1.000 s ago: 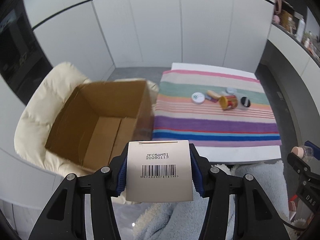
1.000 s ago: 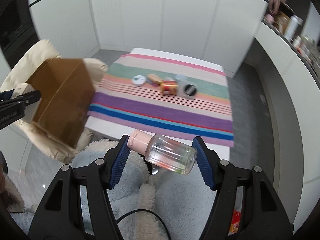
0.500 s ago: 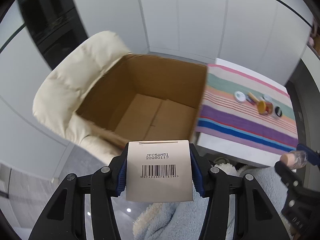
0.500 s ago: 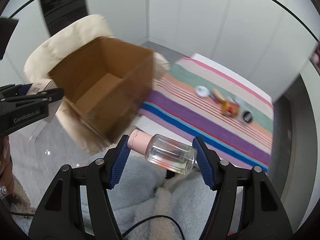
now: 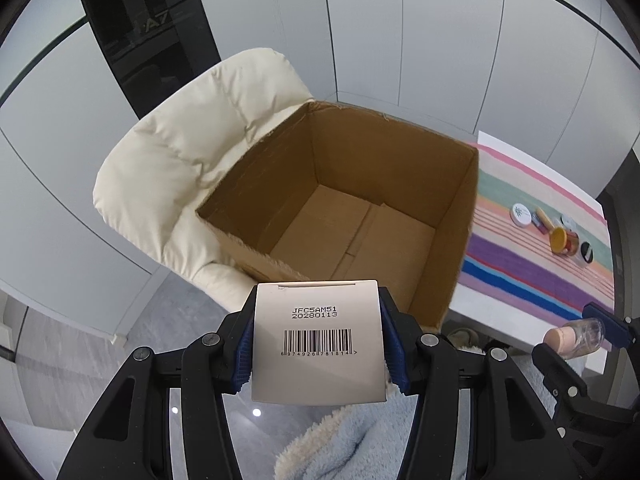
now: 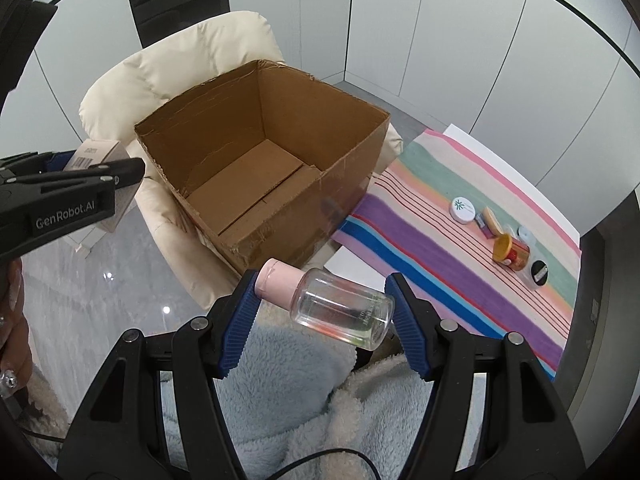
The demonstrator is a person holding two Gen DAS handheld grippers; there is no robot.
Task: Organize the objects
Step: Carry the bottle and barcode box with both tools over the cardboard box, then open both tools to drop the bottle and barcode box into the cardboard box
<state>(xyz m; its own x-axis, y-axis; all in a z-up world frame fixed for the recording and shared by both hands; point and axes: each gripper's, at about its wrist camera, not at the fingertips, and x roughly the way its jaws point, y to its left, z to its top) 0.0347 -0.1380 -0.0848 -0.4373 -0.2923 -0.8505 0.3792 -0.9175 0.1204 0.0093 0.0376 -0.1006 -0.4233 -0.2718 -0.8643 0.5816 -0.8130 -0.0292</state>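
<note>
My left gripper (image 5: 318, 342) is shut on a small beige carton with a barcode (image 5: 318, 342), held just in front of the near rim of an open, empty cardboard box (image 5: 348, 236). My right gripper (image 6: 324, 308) is shut on a clear bottle with a pink cap (image 6: 332, 304), lying sideways between the pads, near the box's front corner (image 6: 256, 184). The left gripper with its carton also shows at the left of the right wrist view (image 6: 72, 184). The bottle also shows in the left wrist view (image 5: 572, 338).
The box sits on a cream padded chair (image 5: 192, 152). To the right a table with a striped cloth (image 6: 440, 232) carries a white round tin (image 6: 463, 210), an orange-lidded jar (image 6: 512, 254) and several small items. A light blue fleece (image 6: 280, 380) lies below the grippers.
Both grippers swung left from the striped table toward the cardboard box. The box now fills the centre of both views. Both still grip their objects.
</note>
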